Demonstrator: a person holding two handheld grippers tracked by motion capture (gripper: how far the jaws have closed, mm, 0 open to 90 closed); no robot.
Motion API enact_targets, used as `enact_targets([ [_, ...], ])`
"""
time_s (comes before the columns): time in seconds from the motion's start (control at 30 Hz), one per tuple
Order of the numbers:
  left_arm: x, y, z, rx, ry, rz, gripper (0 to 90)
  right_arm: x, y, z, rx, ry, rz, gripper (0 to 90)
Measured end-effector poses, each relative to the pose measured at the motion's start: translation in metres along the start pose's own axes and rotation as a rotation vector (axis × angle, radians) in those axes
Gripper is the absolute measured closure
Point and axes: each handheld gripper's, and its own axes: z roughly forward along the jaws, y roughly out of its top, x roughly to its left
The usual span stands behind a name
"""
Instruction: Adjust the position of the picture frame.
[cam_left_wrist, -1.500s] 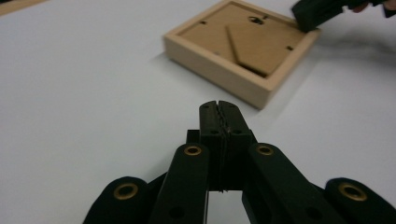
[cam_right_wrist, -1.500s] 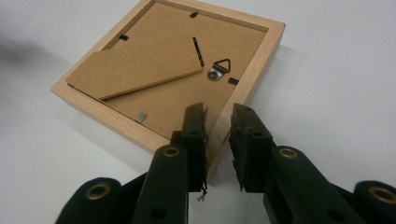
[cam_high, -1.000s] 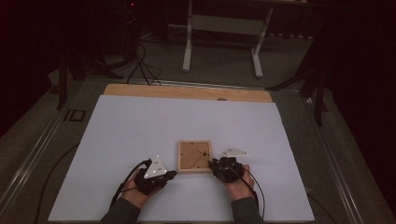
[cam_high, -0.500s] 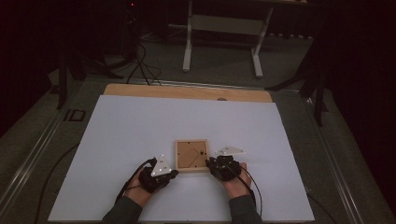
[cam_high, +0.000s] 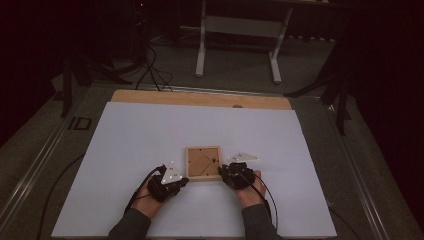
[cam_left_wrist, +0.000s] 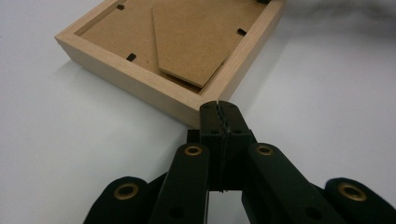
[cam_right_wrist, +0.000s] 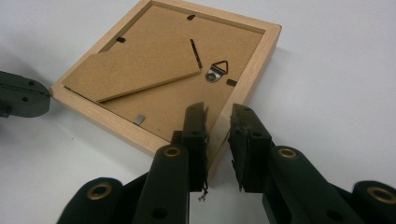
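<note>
Lying face down on the white surface (cam_high: 150, 140), the wooden picture frame (cam_high: 203, 162) sits between the two tools, near the person's edge. Its brown backing board (cam_right_wrist: 159, 70) faces up, with a fold-out stand (cam_left_wrist: 196, 37) and a metal hanging ring (cam_right_wrist: 217, 71) visible. Left tool (cam_left_wrist: 218, 108) is clenched with nothing between its jaws, tips right at the frame's near corner. Right tool (cam_right_wrist: 218, 116) straddles the frame's wooden edge, one jaw inside on the backing, one outside; whether the pads press the wood cannot be told.
</note>
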Motion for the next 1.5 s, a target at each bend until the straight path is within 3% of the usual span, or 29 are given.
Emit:
enact_targets([
  [0.6, 0.014, 0.004, 0.004, 0.000, 0.044, -0.053, 89.6, 0.000, 0.010, 0.012, -0.009, -0.015, -0.004, 75.9],
  [1.5, 0.017, 0.005, 0.007, 0.001, 0.063, -0.079, 89.1, -0.001, 0.013, 0.018, -0.030, -0.012, 0.001, 75.8],
])
